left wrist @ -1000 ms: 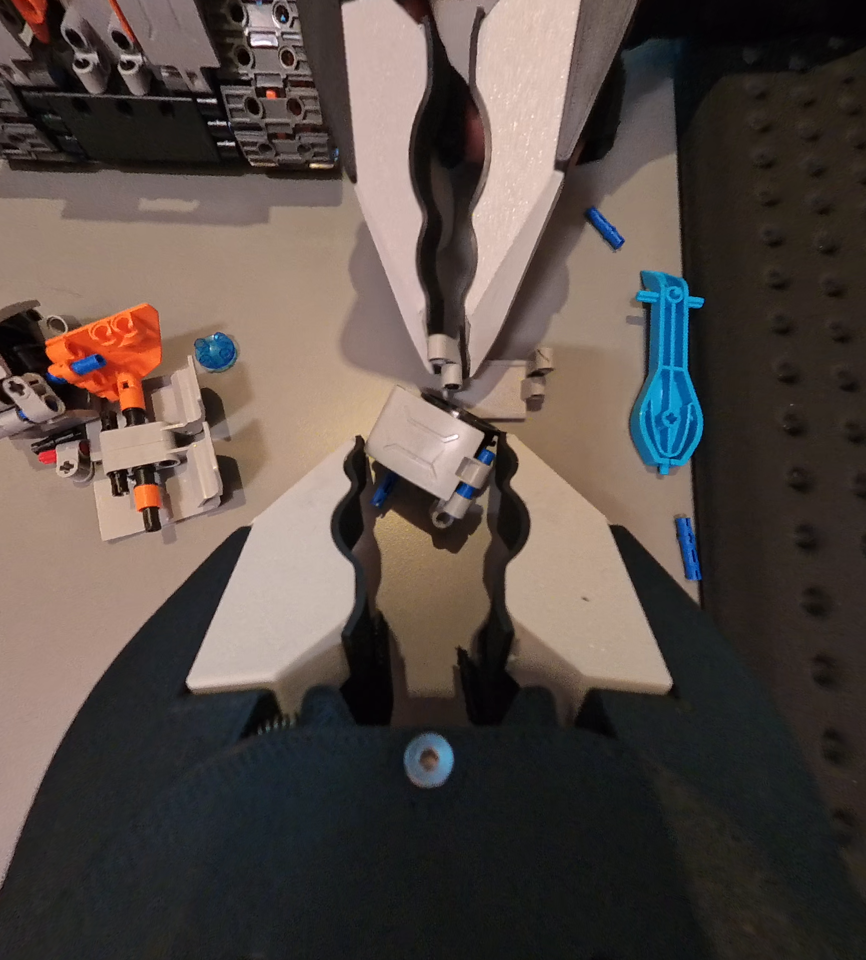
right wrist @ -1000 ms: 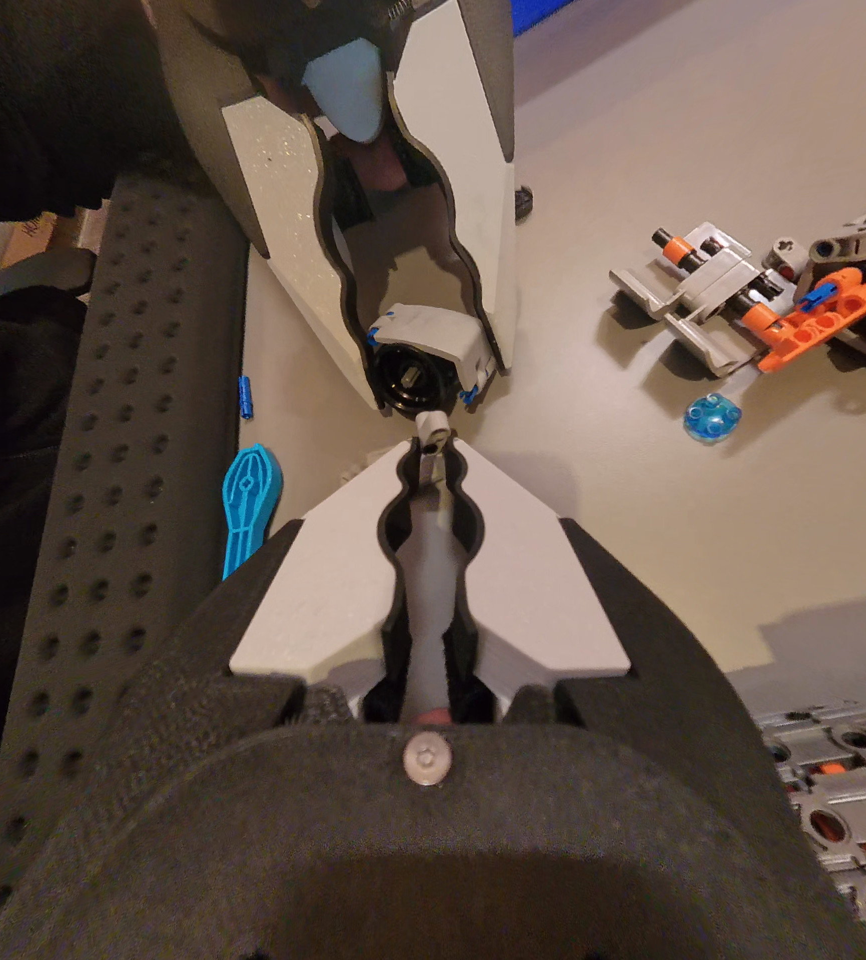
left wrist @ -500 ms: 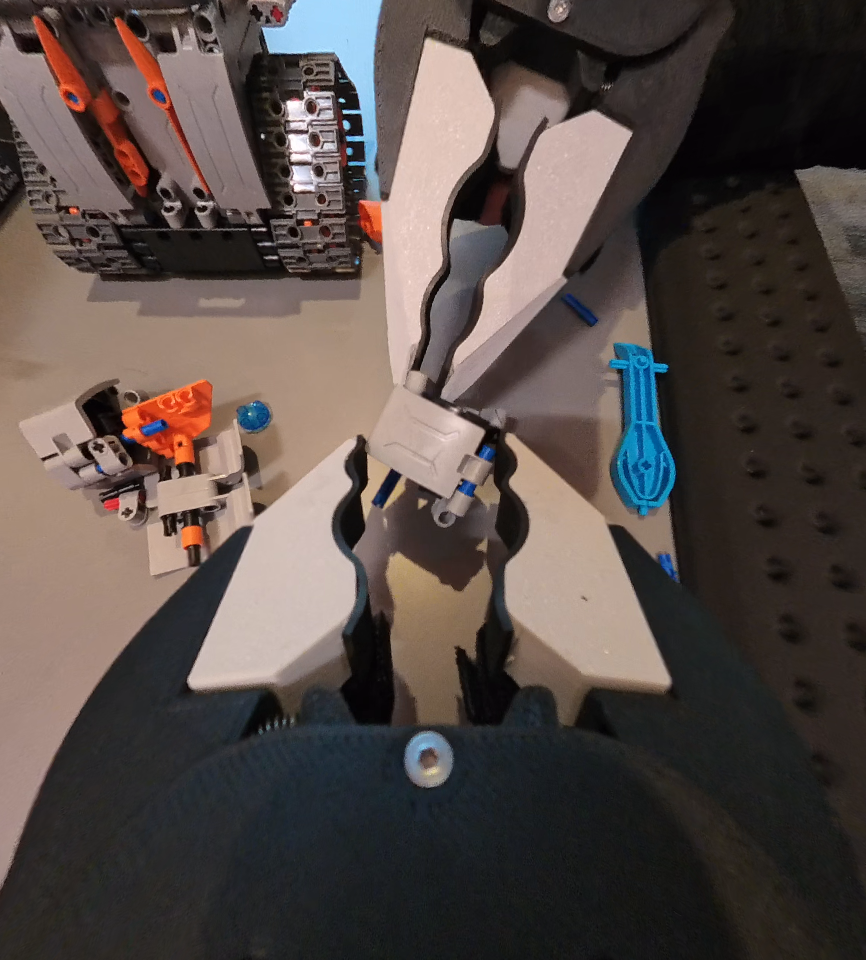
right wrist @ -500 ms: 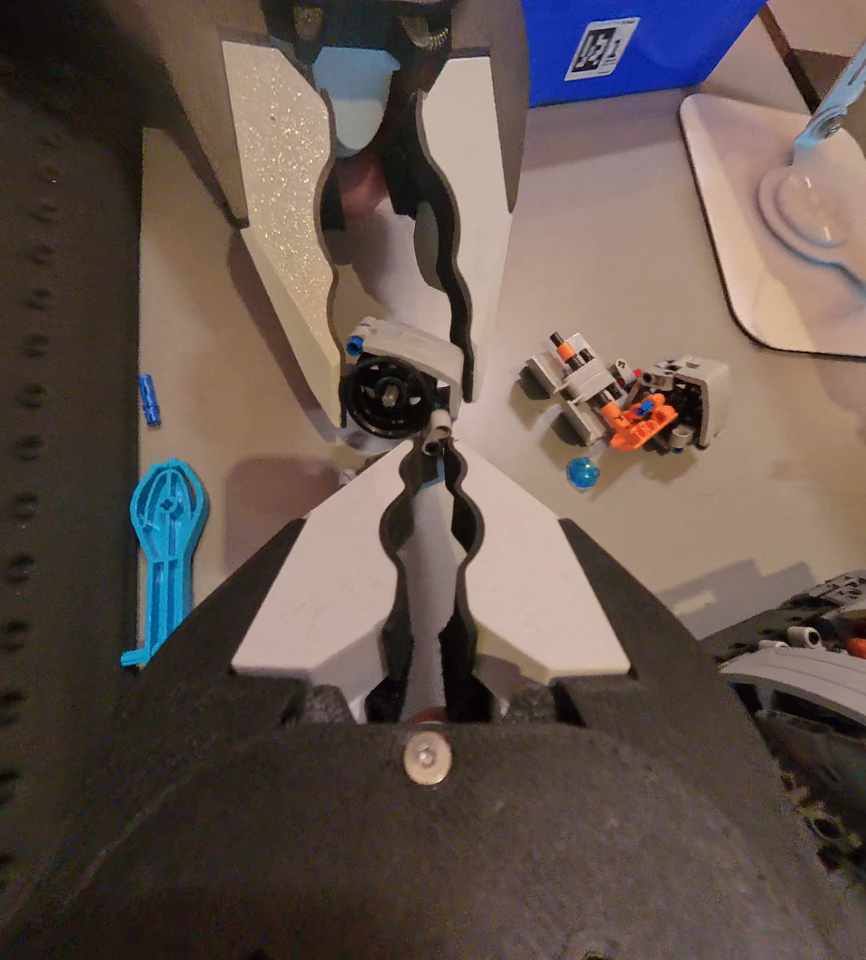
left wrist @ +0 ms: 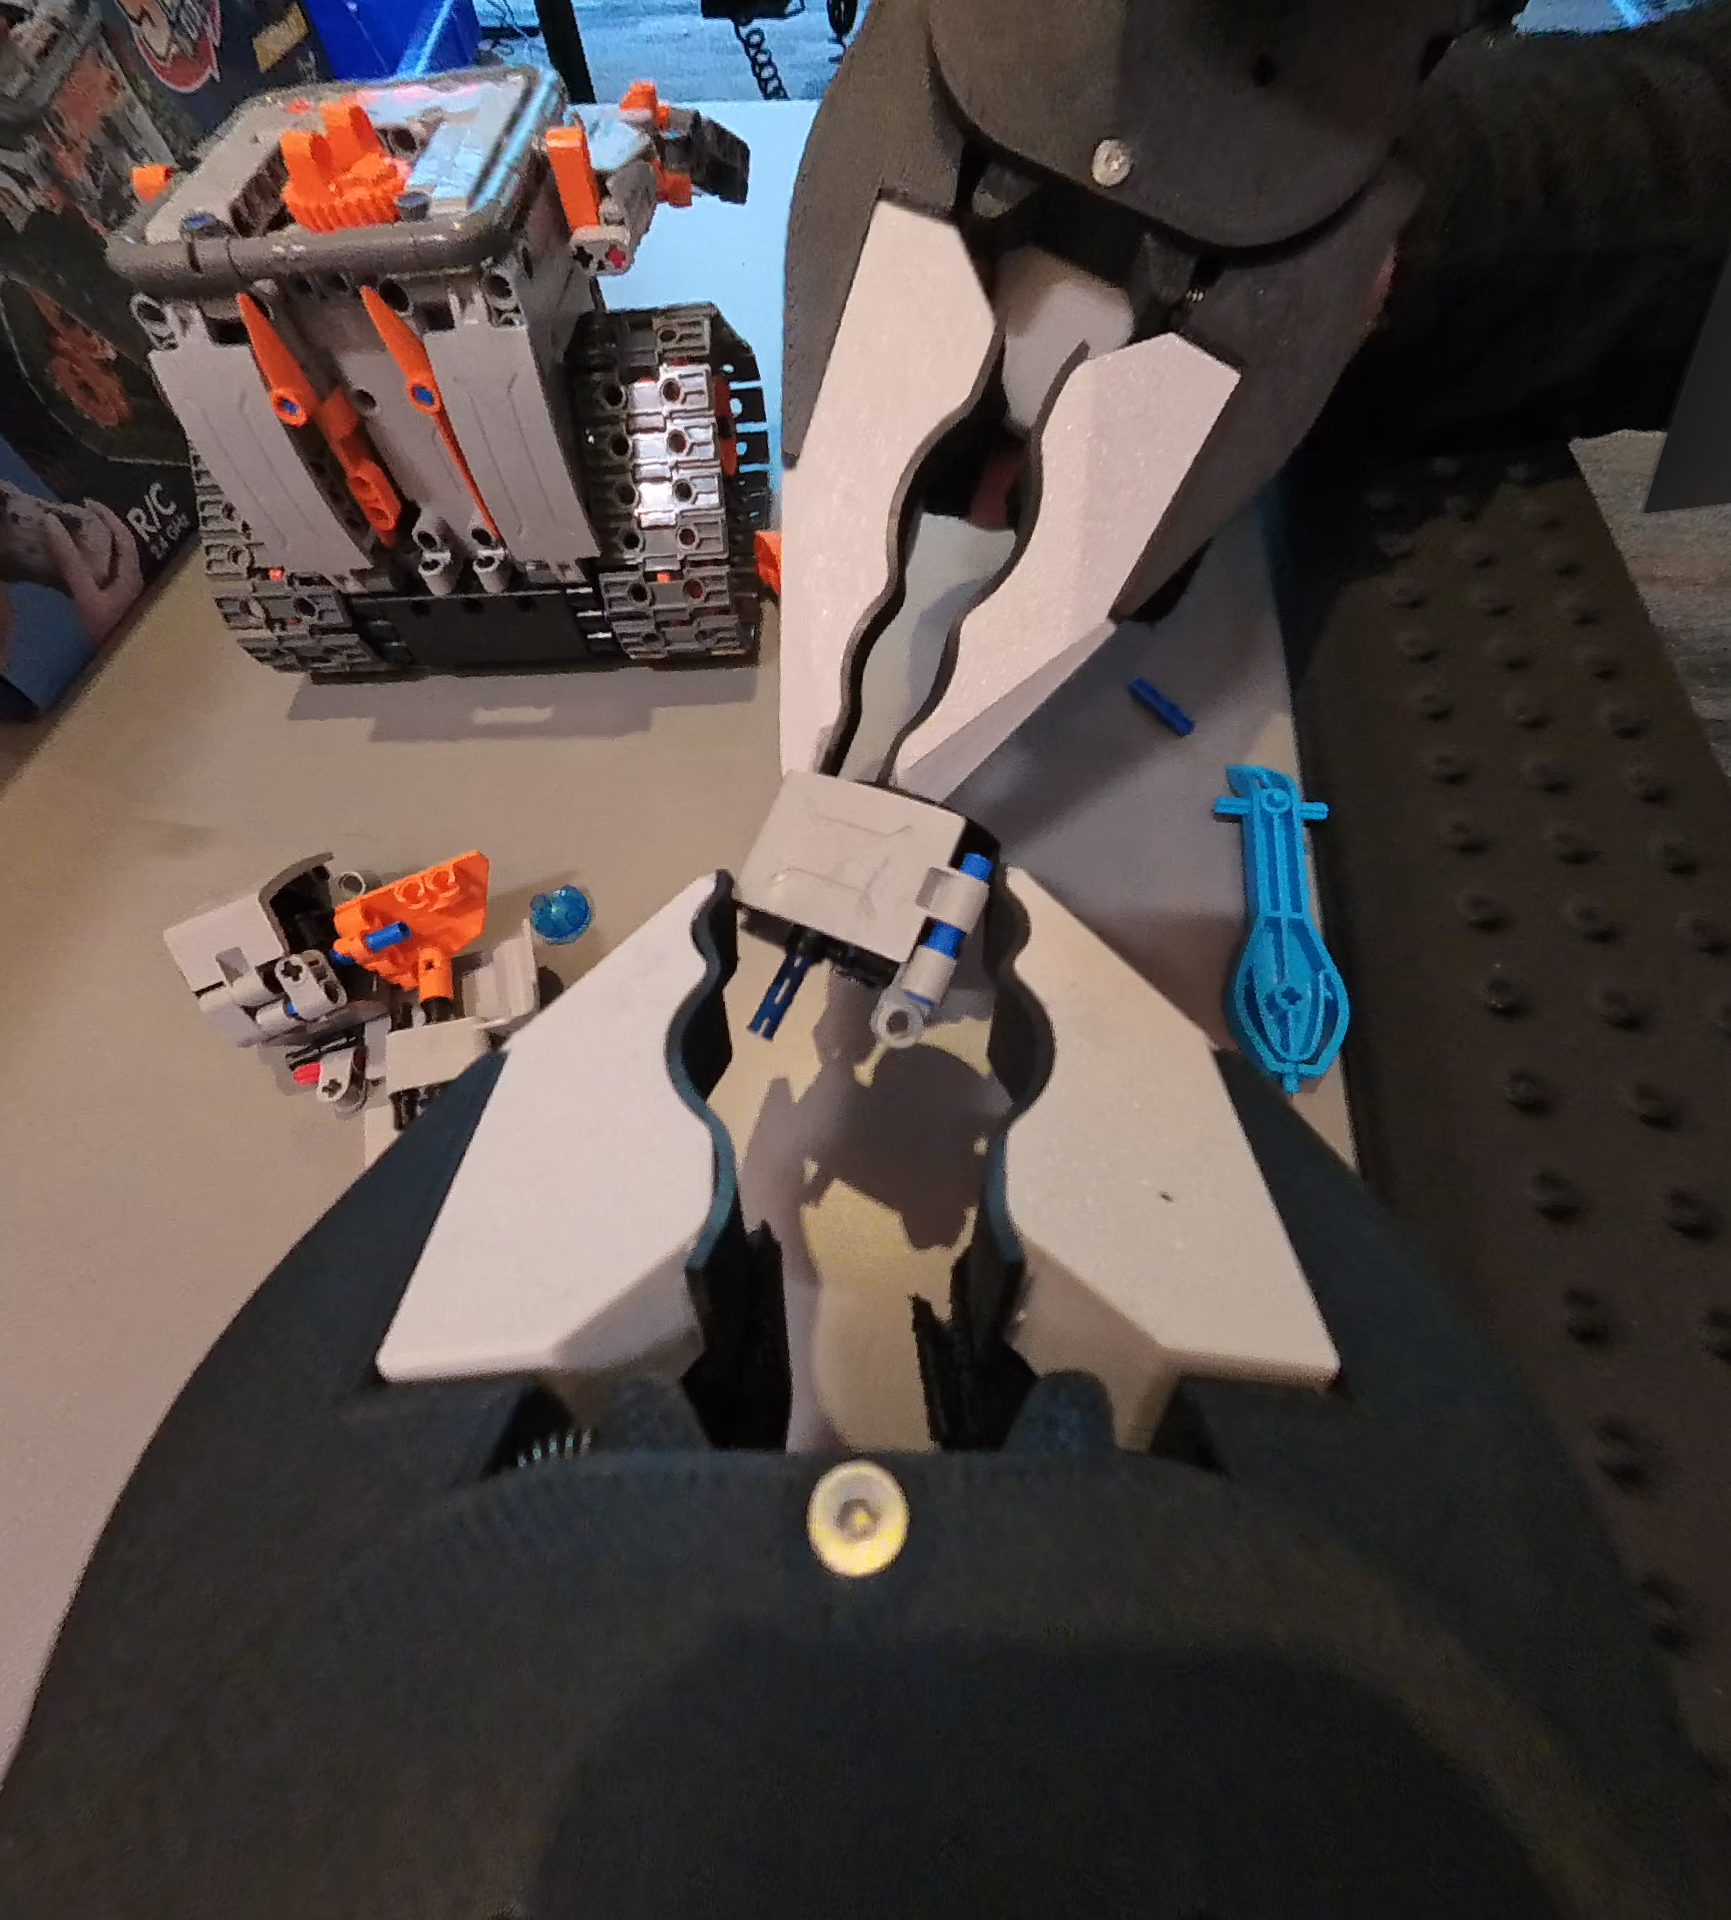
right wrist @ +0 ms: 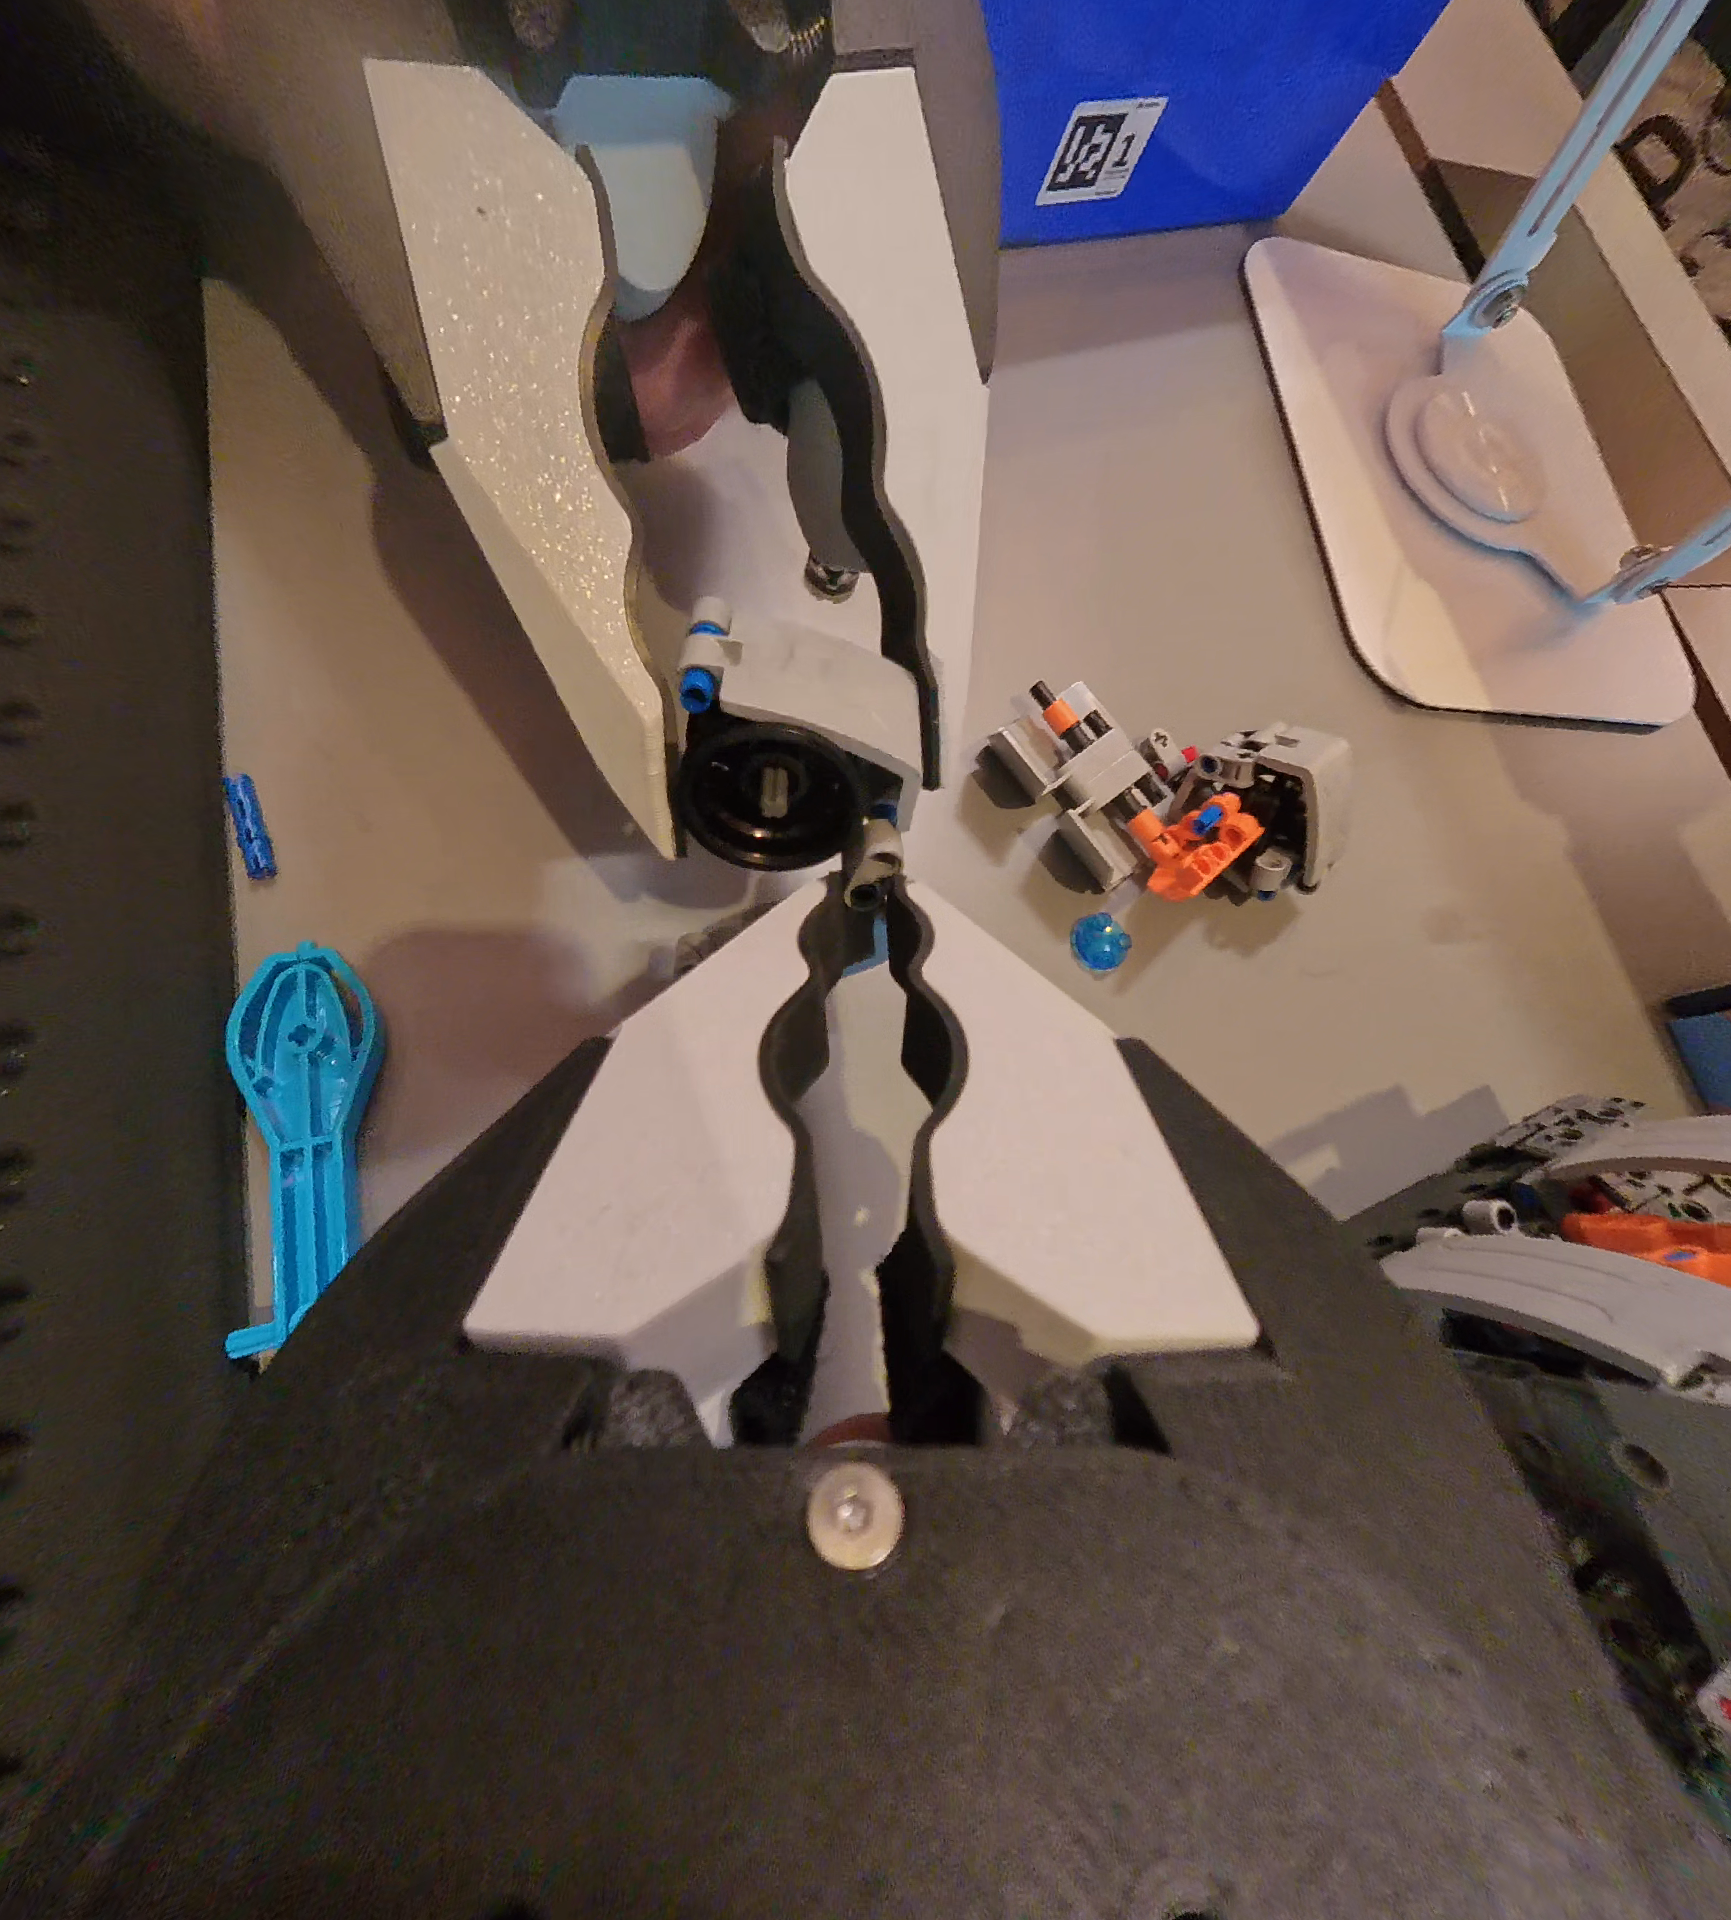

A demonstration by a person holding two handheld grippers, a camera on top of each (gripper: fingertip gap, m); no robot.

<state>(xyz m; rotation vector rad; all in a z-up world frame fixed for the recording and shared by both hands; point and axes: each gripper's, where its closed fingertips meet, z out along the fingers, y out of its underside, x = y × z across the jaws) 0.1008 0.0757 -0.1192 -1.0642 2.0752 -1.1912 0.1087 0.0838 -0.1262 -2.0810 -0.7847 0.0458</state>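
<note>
My left gripper (left wrist: 861, 899) is shut on a grey panel assembly (left wrist: 845, 868) with a black wheel (right wrist: 767, 795) and blue pins, and holds it above the table. My right gripper (right wrist: 866, 888) is shut on a small grey connector (right wrist: 873, 862). The connector's end touches the assembly beside the wheel. In the left wrist view the right gripper (left wrist: 866, 764) comes in from the top, and its tips are at the panel's far edge. In the right wrist view the left gripper (right wrist: 799, 790) comes in from the top.
A blue separator tool (left wrist: 1282, 966) and a blue pin (left wrist: 1160, 707) lie near a black dotted mat (left wrist: 1567, 935). A grey and orange sub-assembly (left wrist: 362, 966) and a clear blue stud (left wrist: 560, 914) lie left. A tracked model (left wrist: 445, 416), boxes and a white lamp base (right wrist: 1463, 499) stand farther off. The tips of both grippers are at nearly the same place. The clear blue stud (left wrist: 560, 914) is about 9 cm from both grippers' fingertips. The right camera catches it too, in the right wrist view (right wrist: 1100, 940).
Both grippers have risen from the table, still facing each other. The right gripper's connector, just short of the assembly a second ago, now touches it beside the wheel.
</note>
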